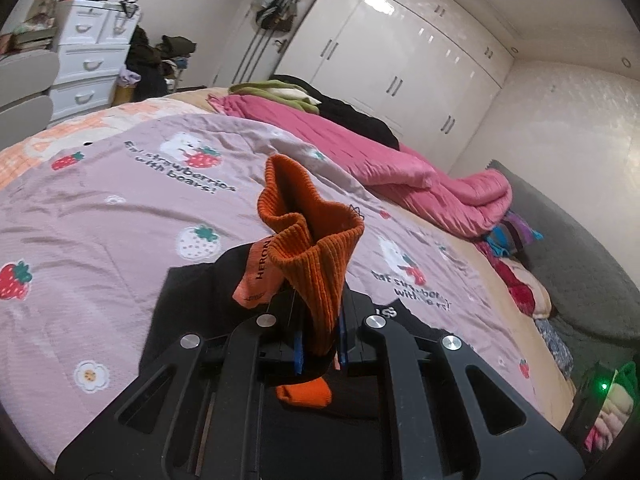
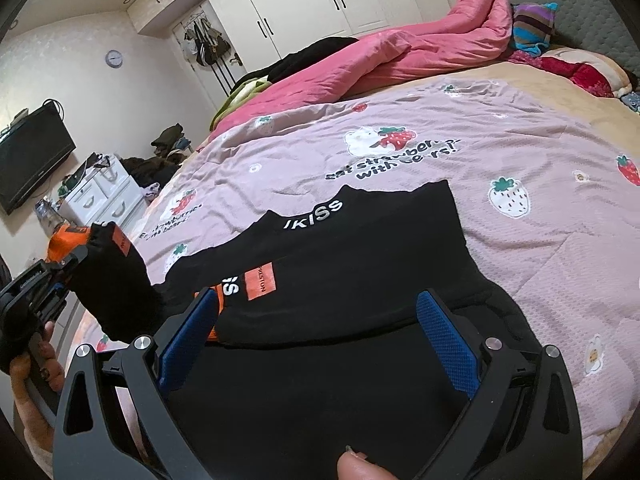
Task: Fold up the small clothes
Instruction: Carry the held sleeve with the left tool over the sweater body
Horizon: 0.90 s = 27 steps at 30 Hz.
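Observation:
A small black garment (image 2: 340, 264) with white "KISS" lettering and orange patches lies on the strawberry-print bed cover. My left gripper (image 1: 320, 344) is shut on the garment's orange ribbed cuff (image 1: 312, 248) and holds the sleeve lifted off the bed. In the right wrist view the same gripper (image 2: 60, 276) shows at the far left with the raised black sleeve (image 2: 112, 280). My right gripper (image 2: 320, 320) is open and empty, its blue pads (image 2: 448, 332) spread just above the garment's near part.
The lilac strawberry-print cover (image 2: 480, 184) spreads over the bed. A pink quilt (image 2: 400, 52) and dark clothes lie along the far side. Pillows (image 2: 580, 68) sit at the headboard. A white drawer chest (image 1: 88, 64) and wardrobes (image 1: 400, 60) stand beyond.

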Tool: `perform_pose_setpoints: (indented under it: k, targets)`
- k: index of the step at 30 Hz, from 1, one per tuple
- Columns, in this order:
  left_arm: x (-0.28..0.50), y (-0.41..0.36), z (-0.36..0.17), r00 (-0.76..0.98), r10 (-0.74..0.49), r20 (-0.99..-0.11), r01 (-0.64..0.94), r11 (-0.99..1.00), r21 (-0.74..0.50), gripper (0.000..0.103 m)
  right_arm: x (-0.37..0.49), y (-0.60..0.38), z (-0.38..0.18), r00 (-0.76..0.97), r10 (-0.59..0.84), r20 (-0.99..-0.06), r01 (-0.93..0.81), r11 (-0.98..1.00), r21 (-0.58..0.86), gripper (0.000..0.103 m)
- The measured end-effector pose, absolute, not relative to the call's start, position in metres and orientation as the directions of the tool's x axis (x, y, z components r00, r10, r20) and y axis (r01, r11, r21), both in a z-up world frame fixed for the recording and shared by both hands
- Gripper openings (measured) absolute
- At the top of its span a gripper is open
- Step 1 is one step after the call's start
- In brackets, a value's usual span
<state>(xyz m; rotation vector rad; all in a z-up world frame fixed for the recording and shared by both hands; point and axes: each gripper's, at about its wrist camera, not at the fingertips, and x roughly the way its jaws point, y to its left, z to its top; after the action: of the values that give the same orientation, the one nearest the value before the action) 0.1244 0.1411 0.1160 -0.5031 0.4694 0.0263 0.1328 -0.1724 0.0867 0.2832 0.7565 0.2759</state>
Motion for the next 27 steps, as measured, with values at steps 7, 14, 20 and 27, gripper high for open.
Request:
perform_pose_setpoints:
  k: [7,14,20,27]
  targets:
    - [0.138,0.118,0.118,0.876,-0.143,-0.461,-0.081,0.898,-0.433,0.005,0.132,-0.181,0.087,0.708,0.317,-0.631,-0.129,0.937,0.326,0.099]
    - [0.157,0.088,0.108,0.830,-0.227,-0.509,-0.003,0.911,-0.412,0.005,0.134,-0.194,0.082,0.709,0.296,-0.640,-0.090,0.938,0.335,0.099]
    - [0.173,0.063,0.092,0.775,-0.263,-0.574,0.049,0.931,-0.361,0.005,0.133,-0.213,0.084,0.729,0.263,-0.631,-0.049,0.941,0.336,0.099]
    - [0.186,0.039,0.070,0.714,-0.304,-0.631,0.113,0.939,-0.325,0.005,0.133,-0.230,0.083,0.734,0.230,-0.639,0.005,0.939,0.344,0.099]
